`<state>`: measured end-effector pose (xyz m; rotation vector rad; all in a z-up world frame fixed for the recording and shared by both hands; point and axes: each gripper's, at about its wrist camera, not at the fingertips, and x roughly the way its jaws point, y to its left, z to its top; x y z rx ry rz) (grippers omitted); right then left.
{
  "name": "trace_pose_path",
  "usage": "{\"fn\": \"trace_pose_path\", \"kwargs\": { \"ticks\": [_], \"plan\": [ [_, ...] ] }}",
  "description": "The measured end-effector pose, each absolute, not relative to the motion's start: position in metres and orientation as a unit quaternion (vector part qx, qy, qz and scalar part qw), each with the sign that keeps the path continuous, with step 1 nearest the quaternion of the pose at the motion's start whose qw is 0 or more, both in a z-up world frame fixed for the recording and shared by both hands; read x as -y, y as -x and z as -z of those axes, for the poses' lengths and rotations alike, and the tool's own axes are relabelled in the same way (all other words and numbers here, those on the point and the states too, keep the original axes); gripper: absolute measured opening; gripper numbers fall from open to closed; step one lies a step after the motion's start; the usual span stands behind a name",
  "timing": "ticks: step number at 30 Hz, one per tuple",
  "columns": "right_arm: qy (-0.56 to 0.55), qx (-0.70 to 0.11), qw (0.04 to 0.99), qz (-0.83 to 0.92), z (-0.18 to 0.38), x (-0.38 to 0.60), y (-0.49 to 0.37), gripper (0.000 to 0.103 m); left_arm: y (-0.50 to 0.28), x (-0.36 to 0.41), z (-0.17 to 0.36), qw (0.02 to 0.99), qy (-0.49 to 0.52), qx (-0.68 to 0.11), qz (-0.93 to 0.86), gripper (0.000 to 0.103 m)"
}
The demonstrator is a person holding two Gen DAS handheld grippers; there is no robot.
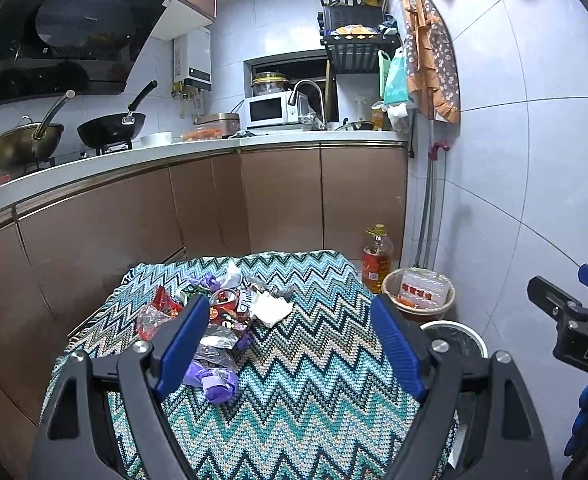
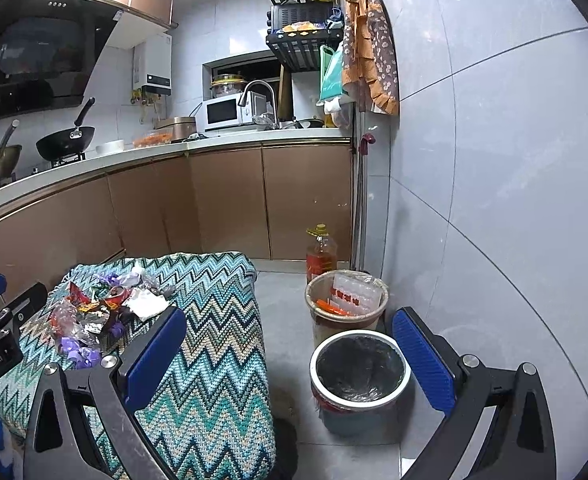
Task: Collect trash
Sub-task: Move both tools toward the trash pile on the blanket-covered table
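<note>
Kitchen floor, zigzag cloth (image 1: 302, 380) | left gripper (image 1: 290, 344) spread wide, nothing held; trash pile (image 1: 214, 328) beside its left finger | right gripper (image 2: 294, 356) spread wide, nothing held; lined bin (image 2: 360, 372) between its fingers, below

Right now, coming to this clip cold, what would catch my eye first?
The heap of crumpled wrappers, purple, red, silver and white, on the zigzag-patterned cloth covering the table. Next, the two bins on the floor to its right by the tiled wall: a white-rimmed bin with a dark liner, and behind it a tan bin already holding packaging. Both the left gripper and right gripper are open and empty.
</note>
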<state>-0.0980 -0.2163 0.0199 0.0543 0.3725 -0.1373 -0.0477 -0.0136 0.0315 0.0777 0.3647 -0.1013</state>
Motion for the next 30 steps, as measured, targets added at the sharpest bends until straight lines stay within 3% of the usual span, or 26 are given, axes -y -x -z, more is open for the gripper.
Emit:
{"fn": "trace_pose_path", "kwargs": {
  "ticks": [30],
  "plan": [
    [-0.026, -0.227, 0.973, 0.006, 0.019, 0.221, 0.002, 0.103, -0.027, 0.000, 0.022, 0.969, -0.010, -0.237, 0.074, 0.082]
  ]
}}
